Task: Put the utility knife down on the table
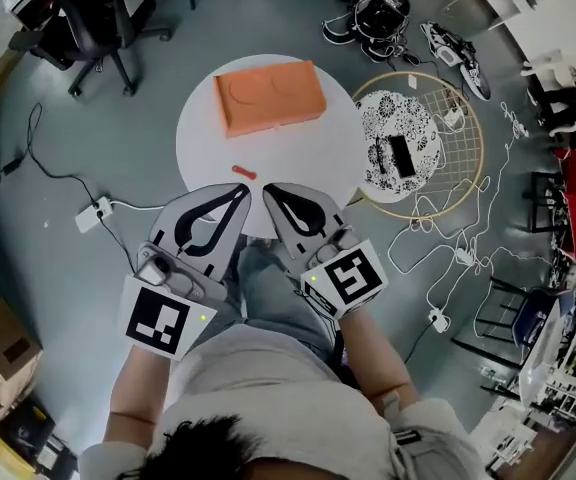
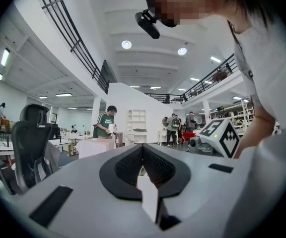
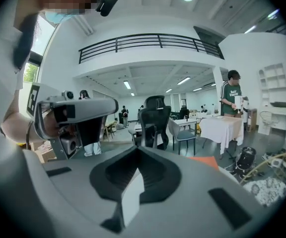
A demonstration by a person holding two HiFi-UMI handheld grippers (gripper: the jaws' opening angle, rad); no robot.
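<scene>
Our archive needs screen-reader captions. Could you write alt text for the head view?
A small orange-red utility knife lies on a round white table, near an orange box. Nearer the person, the left gripper and right gripper are held side by side over the table's near edge, both shut and empty.

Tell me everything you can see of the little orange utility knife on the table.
The small, slim orange-red utility knife lies flat and slanted on the round white table, toward its near edge, apart from the big orange rectangular box beyond it. Only the table touches it. The left tool and right tool, both shut and empty, hover short of it. Blade detail is too small to tell.
</scene>
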